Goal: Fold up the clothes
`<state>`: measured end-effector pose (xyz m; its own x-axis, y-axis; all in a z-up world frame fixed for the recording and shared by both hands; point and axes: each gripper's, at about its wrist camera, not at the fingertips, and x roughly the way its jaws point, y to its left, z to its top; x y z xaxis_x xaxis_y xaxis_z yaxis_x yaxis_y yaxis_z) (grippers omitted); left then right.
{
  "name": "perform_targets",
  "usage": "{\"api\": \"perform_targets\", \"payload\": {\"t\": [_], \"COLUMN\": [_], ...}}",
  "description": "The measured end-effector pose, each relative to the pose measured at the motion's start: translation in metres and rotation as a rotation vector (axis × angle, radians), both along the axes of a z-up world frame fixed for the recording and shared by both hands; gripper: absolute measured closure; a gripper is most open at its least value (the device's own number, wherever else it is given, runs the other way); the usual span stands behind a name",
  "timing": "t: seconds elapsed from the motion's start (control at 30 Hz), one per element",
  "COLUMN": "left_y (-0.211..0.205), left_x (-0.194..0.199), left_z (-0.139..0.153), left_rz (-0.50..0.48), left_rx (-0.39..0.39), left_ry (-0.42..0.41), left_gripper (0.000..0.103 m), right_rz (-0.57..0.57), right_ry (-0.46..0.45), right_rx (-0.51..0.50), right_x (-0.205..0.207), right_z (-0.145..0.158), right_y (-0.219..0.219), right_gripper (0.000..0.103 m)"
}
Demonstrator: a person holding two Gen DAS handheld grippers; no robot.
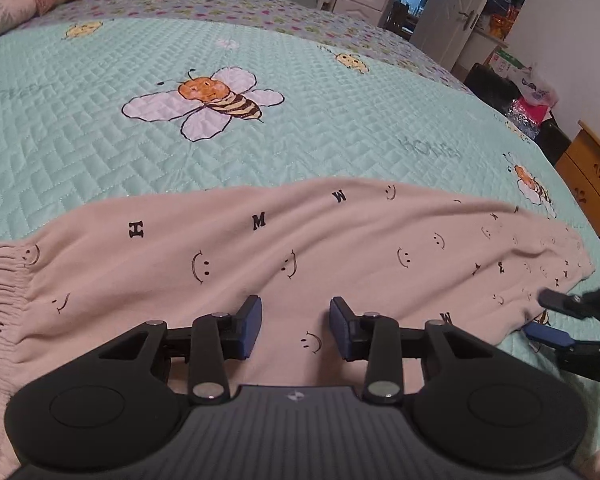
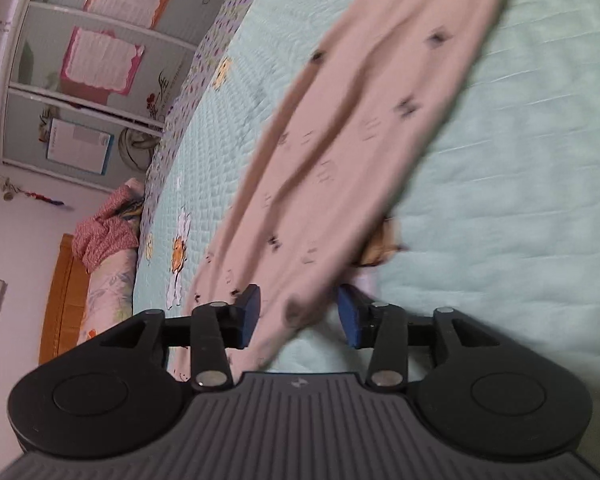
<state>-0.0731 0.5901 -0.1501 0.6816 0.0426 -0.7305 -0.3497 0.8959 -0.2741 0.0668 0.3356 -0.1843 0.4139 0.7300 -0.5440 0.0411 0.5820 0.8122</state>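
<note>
Across the mint-green quilted bedspread with bees (image 1: 300, 152) lie the pale pink smiley-print trousers (image 1: 260, 256), stretched left to right near me, my left gripper (image 1: 296, 326) spread above them and my right gripper (image 2: 298, 312) spread around their hem, not pinching.

Black letters H, M and W dot the pale pink smiley-print trousers (image 1: 260, 248) — "HONEY" is stitched into the mint-green quilted bedspread (image 1: 430, 147).
</note>
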Motion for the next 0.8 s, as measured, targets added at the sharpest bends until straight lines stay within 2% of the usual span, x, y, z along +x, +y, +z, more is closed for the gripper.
{"api": "perform_targets", "payload": {"t": [0.13,0.17,0.2,0.33,0.5,0.57,0.63,0.7,0.8], "left_y": [0.003,0.003,0.002,0.002,0.004,0.004,0.006,0.010,0.015], "left_x": [0.003,0.003,0.003,0.004,0.005,0.004,0.002,-0.003,-0.022], "left_z": [0.000,0.000,0.000,0.000,0.001,0.002,0.001,0.001,0.010], "left_rz": [-0.003,-0.006,-0.010,-0.033,-0.041,-0.042,-0.034,-0.009,0.060], "left_rx": [-0.014,-0.011,-0.006,0.013,0.014,0.014,-0.001,-0.033,-0.084], "left_ry": [0.012,0.013,0.014,0.021,0.026,0.024,0.009,-0.012,-0.056], "left_gripper": [0.063,0.063,0.063,0.063,0.063,0.062,0.062,0.062,0.062], "right_rz": [-0.019,-0.025,-0.017,-0.004,0.023,-0.005,-0.046,-0.066,-0.007], "right_ry": [0.011,0.017,0.027,0.048,0.073,0.087,0.106,0.118,0.059], "right_rx": [0.009,0.010,0.001,0.018,0.030,0.067,0.119,0.144,0.074], "right_x": [0.009,0.009,0.006,-0.003,0.006,0.003,0.001,-0.006,-0.029], "right_z": [0.000,-0.001,-0.005,-0.008,-0.011,-0.014,-0.016,-0.014,0.004], "right_y": [0.008,0.006,0.003,-0.015,-0.022,-0.036,-0.051,-0.064,-0.063], "right_gripper": [0.058,0.073,0.098,0.099,0.101,0.100,0.094,0.081,0.074]}}
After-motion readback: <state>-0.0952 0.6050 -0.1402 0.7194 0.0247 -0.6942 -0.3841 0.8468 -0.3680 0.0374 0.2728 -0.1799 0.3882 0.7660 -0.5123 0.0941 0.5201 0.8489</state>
